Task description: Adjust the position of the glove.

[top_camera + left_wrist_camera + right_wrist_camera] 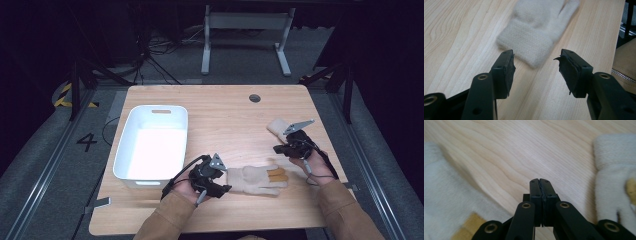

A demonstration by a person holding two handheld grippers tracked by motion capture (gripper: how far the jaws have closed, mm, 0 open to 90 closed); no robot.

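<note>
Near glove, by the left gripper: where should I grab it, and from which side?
Probably the ribbed cuff of the near glove: it lies flat, cuff end towards the open left gripper, fingers pointing away. Come in low from the cuff side, one jaw sliding under the edge.

My sleeves [167, 216] are tan. Each black gripper carries a grey three-cornered plate [217, 162], brass-coloured screws [526, 205], a trailing black cable [176, 178], and dark padded fingers [504, 72].
</note>
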